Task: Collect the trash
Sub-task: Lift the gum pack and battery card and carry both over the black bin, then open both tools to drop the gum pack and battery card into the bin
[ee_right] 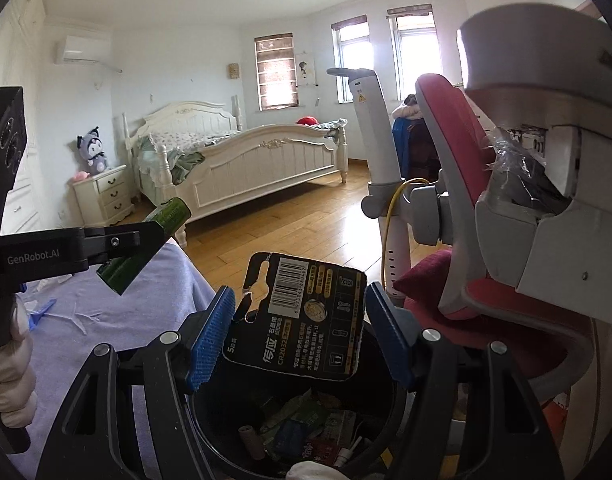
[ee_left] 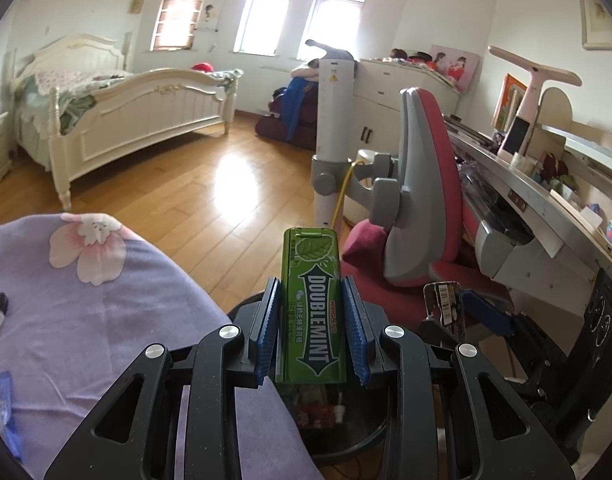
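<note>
My left gripper is shut on a green Doublemint gum pack, which stands upright between the blue pads. It shows side-on in the right wrist view as the left gripper with the gum pack sticking out. My right gripper is shut on a black button-battery card, its blue pads pressing the card's two side edges. The card also appears low right in the left wrist view. Both grippers hang above a black trash bin that holds several wrappers and scraps; its rim shows under the left gripper.
A bed with a purple flowered sheet lies left of the bin, with small scraps on it. A pink and grey chair and a cluttered desk stand close on the right. A gloved hand grips the left handle. A wooden floor stretches ahead.
</note>
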Demonstrator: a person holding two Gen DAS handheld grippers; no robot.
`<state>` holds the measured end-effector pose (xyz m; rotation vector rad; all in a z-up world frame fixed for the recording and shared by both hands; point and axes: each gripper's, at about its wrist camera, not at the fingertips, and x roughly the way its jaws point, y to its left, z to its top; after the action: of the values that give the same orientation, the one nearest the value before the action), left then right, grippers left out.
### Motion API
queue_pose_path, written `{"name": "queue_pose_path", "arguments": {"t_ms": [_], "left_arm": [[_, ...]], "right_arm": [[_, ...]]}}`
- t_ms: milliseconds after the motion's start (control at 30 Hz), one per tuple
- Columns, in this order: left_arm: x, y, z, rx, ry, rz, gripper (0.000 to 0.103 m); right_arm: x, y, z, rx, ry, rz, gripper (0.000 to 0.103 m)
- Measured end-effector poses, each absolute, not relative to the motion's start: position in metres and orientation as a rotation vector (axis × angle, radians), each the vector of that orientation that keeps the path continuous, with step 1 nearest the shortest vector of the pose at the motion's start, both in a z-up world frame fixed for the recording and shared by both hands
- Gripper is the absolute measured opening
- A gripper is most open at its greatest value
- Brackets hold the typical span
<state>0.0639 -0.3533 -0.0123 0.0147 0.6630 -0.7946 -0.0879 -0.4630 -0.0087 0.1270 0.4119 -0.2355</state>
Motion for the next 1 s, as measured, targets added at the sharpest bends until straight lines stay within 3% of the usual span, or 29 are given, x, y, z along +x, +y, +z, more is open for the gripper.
{"name": "queue_pose_path", "arguments": {"t_ms": [900,967,1000], "left_arm": [[0.090,-0.399,-0.032,0.058,0.735,-0.842,0.032],[0.089,-0.403,-0.029,0.088,0.730,-0.828,0.032],[0.088,-0.404,-0.025,0.107,0.711,-0.818,0.043]], "right_arm": [[-0.070,-0.466,-0.023,0.065,0.463,-0.269,0.069],[-0.069,-0.466,-0.022,0.056,0.467,-0.268,0.081],[-0.069,-0.465,-0.021,0.051,0.463,-0.272,0.089]]}}
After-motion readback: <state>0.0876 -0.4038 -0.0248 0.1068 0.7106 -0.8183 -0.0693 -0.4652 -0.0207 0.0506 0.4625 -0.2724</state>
